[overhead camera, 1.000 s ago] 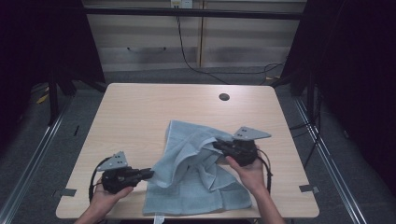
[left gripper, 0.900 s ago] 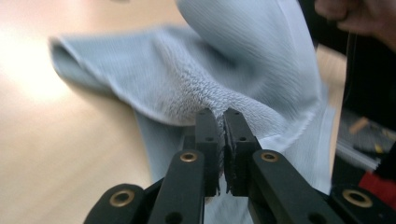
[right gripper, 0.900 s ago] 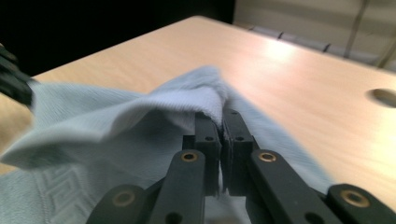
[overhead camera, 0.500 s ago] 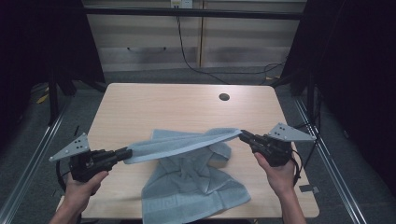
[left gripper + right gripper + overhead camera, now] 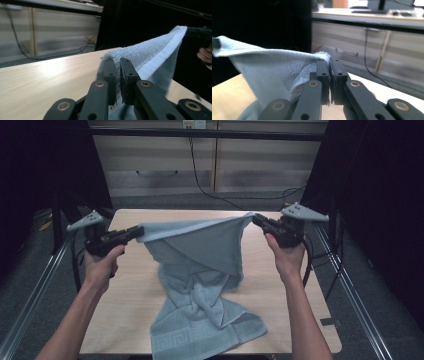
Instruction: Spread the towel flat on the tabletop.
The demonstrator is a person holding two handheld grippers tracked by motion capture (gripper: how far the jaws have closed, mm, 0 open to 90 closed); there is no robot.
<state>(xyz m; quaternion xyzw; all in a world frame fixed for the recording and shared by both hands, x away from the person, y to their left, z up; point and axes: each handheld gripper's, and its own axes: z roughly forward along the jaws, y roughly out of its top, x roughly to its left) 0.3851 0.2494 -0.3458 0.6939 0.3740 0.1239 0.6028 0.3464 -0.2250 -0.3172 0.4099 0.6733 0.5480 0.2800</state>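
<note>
A pale wooden table stood in a dim room, with dark floor on either side and light cabinet fronts and trailing cables beyond its far edge.

Nearest the viewer, the lower part of a light blue-grey towel lay crumpled on the near middle of the table, its patterned border close to the near edge. From there the cloth rose in a twisted fold to a top edge held in the air above the table's middle.

That top edge ran left to right, stretched nearly level between the two grippers. The left gripper, held in the person's left hand, had its jaws pinched together on the towel's left corner; in the left gripper view the cloth bunched between the black jaws and ran away to the right. The right gripper, held in the right hand, had its jaws clamped on the right corner, with the cloth falling away to the left in the right gripper view.

Both hands sat at about the same height and distance, so neither was nearer. The towel's long axis hung down and toward the viewer from the jaws, so spreading it flat would likely call for carrying that held edge toward the far side.
</note>
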